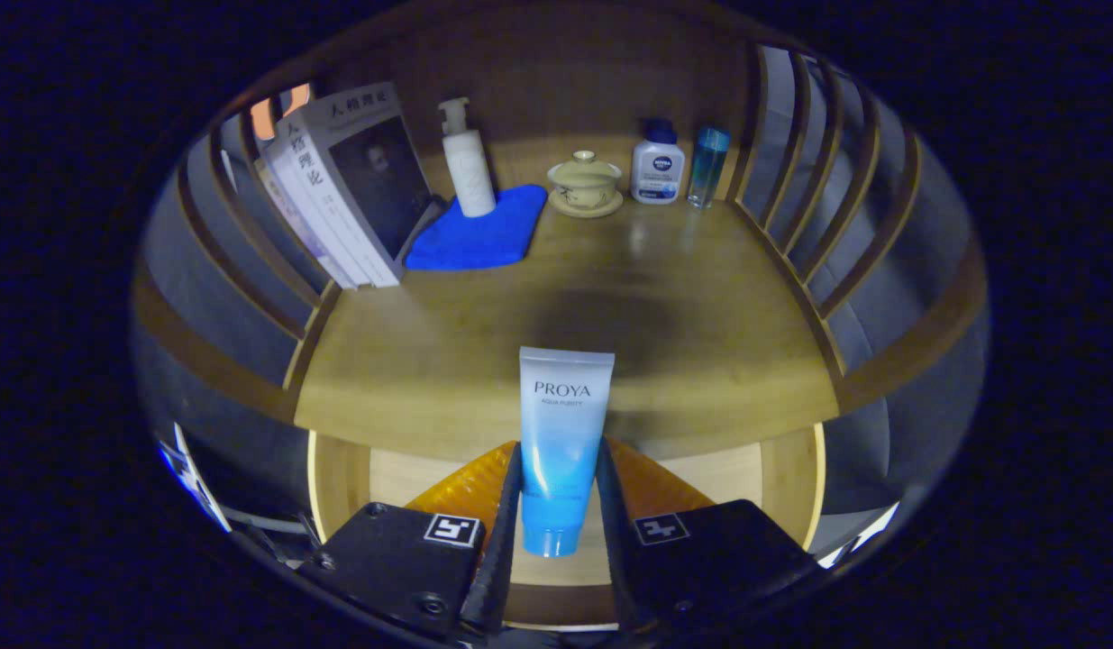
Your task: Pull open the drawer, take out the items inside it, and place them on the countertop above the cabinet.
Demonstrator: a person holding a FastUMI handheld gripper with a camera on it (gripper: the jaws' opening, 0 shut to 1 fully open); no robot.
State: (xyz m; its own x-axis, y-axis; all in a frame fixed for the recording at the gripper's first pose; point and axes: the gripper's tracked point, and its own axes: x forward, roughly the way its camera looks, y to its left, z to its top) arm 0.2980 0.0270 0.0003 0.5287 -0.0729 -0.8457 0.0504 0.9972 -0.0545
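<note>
Your hand-held gripper [561, 505] sits low in the frame, pointed forward and slightly down over the front edge of the counter [700, 361]. Both fingers [506, 505] are clamped on the tube [561, 442], one on each flank of its lower half. The tube stands upright between them, cap end down, crimped flat end up. Its upper part rises in front of the counter surface at frame centre; its cap hangs above the open drawer [412, 473], whose pale wood floor shows behind and below the fingers.

Whether the tube touches the counter edge cannot be told from this view.

A dark shadow lies on the counter just beyond the tube's top.

Further back on the counter:
- Upper left: a stack of books [349, 189] leaning against the slatted side rail [241, 243].
- Just right of the books: a blue cloth [484, 234] with a white pump bottle [468, 162] standing on its far corner.
- Upper centre: a lidded tea bowl [585, 185] on a saucer.
- Right of that: a small white bottle [657, 167] with a dark cap, and beside it a slim blue bottle [707, 167], both upright near the back panel.
</note>
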